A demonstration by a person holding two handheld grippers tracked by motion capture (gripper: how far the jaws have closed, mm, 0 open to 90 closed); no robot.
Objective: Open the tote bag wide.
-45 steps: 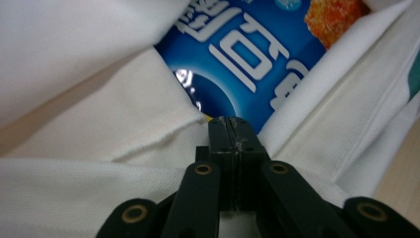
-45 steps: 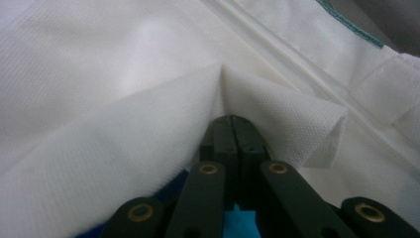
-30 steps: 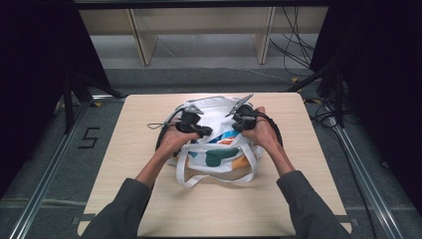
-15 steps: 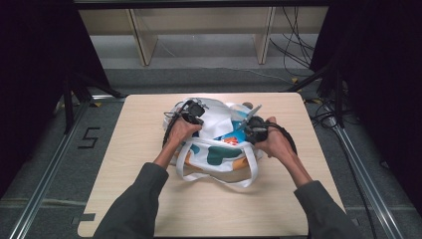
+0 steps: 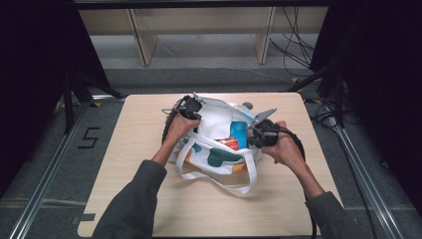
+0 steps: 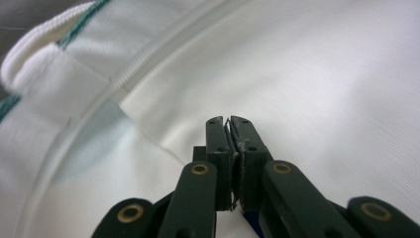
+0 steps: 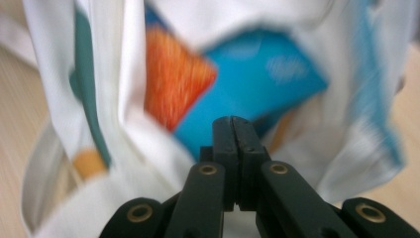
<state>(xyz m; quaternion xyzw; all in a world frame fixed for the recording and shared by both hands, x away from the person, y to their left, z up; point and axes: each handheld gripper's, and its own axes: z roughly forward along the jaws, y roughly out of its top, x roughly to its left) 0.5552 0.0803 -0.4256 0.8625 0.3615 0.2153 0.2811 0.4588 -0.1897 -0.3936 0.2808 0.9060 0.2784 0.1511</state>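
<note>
A white tote bag with teal and orange patches lies on the wooden table, its mouth pulled open. Inside it sit a blue box and a red-orange packet. My left gripper is at the bag's far left rim. Its jaws are shut, a thin sliver of white fabric showing between them. My right gripper is at the bag's right side. Its jaws are shut with nothing seen between them, pointing at the blurred blue box and the orange packet.
The bag's long white strap loops toward the table's near edge. Black cables trail from the right gripper across the table's right side. Wooden shelving stands beyond the far edge.
My right gripper has moved right and nearer, away from the left one. The bag's mouth has widened, and the blue box and red-orange packet have come into sight.
</note>
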